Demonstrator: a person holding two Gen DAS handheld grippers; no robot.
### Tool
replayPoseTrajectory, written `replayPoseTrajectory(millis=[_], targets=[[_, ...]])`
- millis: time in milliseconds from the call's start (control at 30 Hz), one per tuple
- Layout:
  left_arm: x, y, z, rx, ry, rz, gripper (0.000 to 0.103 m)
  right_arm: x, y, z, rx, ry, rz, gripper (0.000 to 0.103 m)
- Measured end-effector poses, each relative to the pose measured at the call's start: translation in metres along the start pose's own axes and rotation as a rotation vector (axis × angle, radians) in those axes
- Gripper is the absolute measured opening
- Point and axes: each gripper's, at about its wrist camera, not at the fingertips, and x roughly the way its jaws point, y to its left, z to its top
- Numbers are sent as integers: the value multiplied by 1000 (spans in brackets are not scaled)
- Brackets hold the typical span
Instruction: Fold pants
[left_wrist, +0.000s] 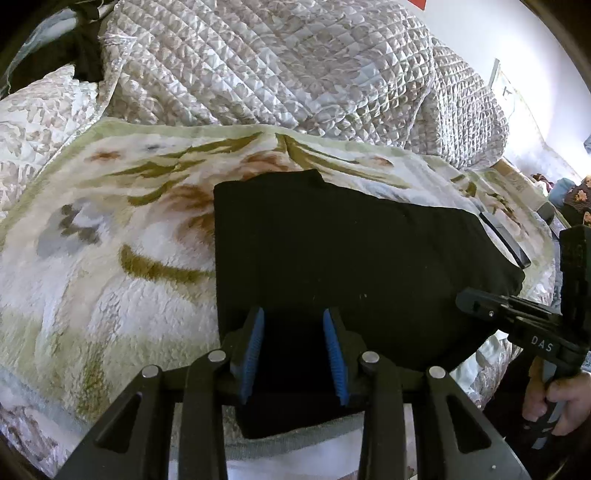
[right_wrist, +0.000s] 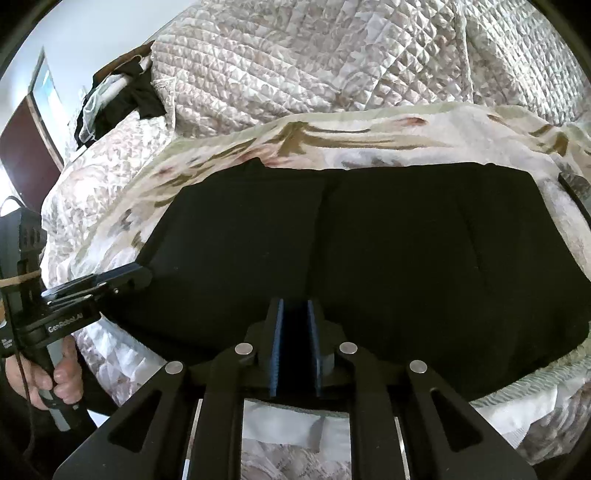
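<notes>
Quilt heap (left_wrist: 277, 62) blocks far side; blanket (left_wrist: 110, 229) left of pants (left_wrist: 351, 251) open

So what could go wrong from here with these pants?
The black pants lie on a plush floral blanket that could drag along and spoil the fold. The left gripper and right gripper both sit at the near edge; uneven pulls may skew the layers. A dark flat object beside the pants could snag.

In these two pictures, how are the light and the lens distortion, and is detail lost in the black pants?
Left wrist view: daylight, the pants almost pure black, folds barely readable, edges bowed by fisheye. Right wrist view: the quilt bright and sharp, the pants show only faint creases, dark vignette at corners.
</notes>
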Motion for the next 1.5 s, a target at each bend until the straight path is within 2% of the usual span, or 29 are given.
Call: replayPoseTrajectory(millis=[333, 500, 600, 667, 733, 1000, 1233, 1267, 1300, 1367, 1500], targets=[[-5, -2, -7, 9, -1, 28, 36, -3, 2, -7, 0, -22, -18, 15], [-11, 5, -7, -31, -21, 41, 36, -9, -1, -6, 24, -38, 3, 19], [-15, 11, -5, -56, -38, 51, 36, -16, -3, -4, 34, -79, 7, 19], [-15, 14, -5, -66, -38, 73, 36, -13, -3, -4, 34, -69, 17, 19], [-10, 17, -7, -67, -12, 94, 36, -2, -1, -6, 23, -16, 3, 19], [-8, 22, -8, -85, -1, 79, 36, -7, 2, -10, 16, -28, -7, 19], [-16, 19, 1, -100, -8, 91, 35, -25, -20, -8, 112, -63, -49, 19], [-18, 15, 4, -91, -14, 88, 36, -28, -24, -8, 132, -69, -52, 24], [-18, 12, 6, -82, -18, 85, 35, -31, -27, -8, 154, -74, -57, 41], [-18, 4, 11, -56, -20, 64, 36, -38, -35, -10, 195, -95, -55, 63], [-9, -10, 21, -12, -12, 41, 36, -53, -46, -15, 277, -122, -74, 64]])
